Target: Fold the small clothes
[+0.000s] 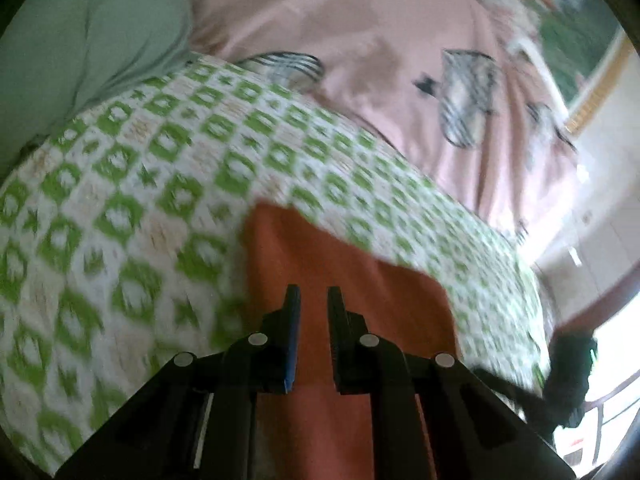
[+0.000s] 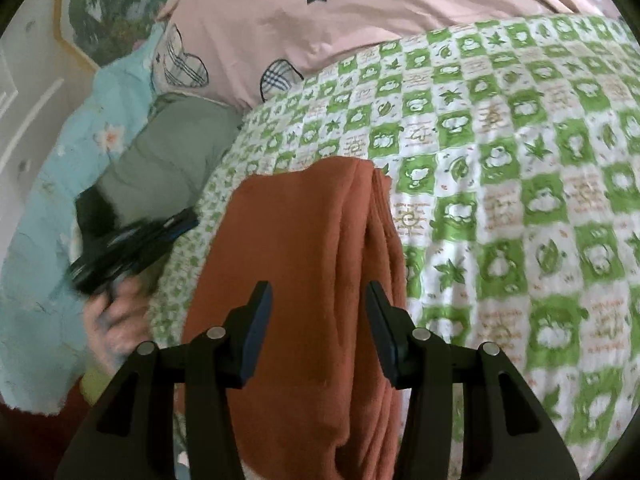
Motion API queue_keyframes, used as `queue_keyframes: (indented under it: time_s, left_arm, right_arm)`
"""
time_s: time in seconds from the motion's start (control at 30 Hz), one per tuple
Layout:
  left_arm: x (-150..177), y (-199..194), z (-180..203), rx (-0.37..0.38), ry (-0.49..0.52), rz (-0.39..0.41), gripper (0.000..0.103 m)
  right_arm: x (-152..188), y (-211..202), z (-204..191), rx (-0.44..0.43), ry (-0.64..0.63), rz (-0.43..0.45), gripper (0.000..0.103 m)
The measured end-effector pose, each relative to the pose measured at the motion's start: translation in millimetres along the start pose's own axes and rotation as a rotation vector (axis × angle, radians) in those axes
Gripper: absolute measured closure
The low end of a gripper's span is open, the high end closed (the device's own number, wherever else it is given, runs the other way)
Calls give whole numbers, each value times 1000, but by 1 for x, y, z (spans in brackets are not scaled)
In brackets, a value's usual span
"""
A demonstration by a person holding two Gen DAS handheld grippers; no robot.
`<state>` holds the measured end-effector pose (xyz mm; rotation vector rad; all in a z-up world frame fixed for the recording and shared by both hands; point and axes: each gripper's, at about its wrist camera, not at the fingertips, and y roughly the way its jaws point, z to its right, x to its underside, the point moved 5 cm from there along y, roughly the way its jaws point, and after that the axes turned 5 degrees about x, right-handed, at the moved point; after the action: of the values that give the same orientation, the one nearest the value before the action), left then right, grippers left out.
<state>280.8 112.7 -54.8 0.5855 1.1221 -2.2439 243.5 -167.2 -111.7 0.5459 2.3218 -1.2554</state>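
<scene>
An orange-brown garment (image 2: pixel 304 264) lies folded into a long stack on the green-and-white checked bedspread (image 2: pixel 520 184). My right gripper (image 2: pixel 319 296) is open above its near part, the jaws wide and empty. In the left wrist view the same garment (image 1: pixel 344 280) lies under my left gripper (image 1: pixel 314 300), whose jaws stand a narrow gap apart with nothing between them. The view is blurred by motion. The left gripper also shows in the right wrist view (image 2: pixel 132 240), held in a hand at the garment's left.
A pink quilt with plaid hearts (image 2: pixel 360 20) lies beyond the bedspread. A grey-green cloth (image 2: pixel 176 160) and a light blue floral quilt (image 2: pixel 48 200) lie at the left. The right gripper shows dark at the bed's right edge (image 1: pixel 568 380).
</scene>
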Motion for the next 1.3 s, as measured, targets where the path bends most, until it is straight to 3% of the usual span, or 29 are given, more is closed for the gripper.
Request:
queue_keyframes:
  time_s: [0.23,0.3,0.33,0.4,0.5,0.57,0.67,0.8,0.83,0.9,0.97,1.07,1.17,1.3]
  left_arm:
    - [59,-13,24,71,49,-75,92]
    - [67,-13,27,81,64,-90,92]
    - [71,-12,28,73,75,-98,92]
    - [74,-11,30,61,91,-111,92]
    - [77,-16,34,89,94,-115,91]
    - [83,-14,35,79,105,-124,89]
    - [93,-3,29,72,90,-160,89]
    - [105,12,20,39,76,-183,91]
    - [105,11,20,35,74,-184,91]
    - [102,8,21,34,69,-184,90]
    - [94,2,24,29,76,-170,90]
    - [76,-2,27,22,83,-122,88]
    - [53,7,20,-37,57,-85,88]
    - [44,33,-7,-86,-14,-122,96]
  right_arm:
    - [-15,36,5,40,-1,-38,58]
    - [-19,42,5,22,9,-50,69]
    - [-22,44,4,8,12,-54,93]
    - [-28,38,-1,-5,11,-34,92]
    - [-35,2,-19,-77,-13,74,92]
    - [-31,-14,-19,-49,-20,120,92]
    - [-19,0,11,39,35,79,92]
    - [1,40,50,35,156,-14,91]
    - [2,42,52,41,166,-17,85]
    - [-1,31,49,81,166,7,73]
    - [-8,14,42,127,144,57,73]
    - [-22,-10,20,89,101,134,73]
    - [-29,4,-10,13,51,95,73]
    - [-26,52,-6,109,18,10,74]
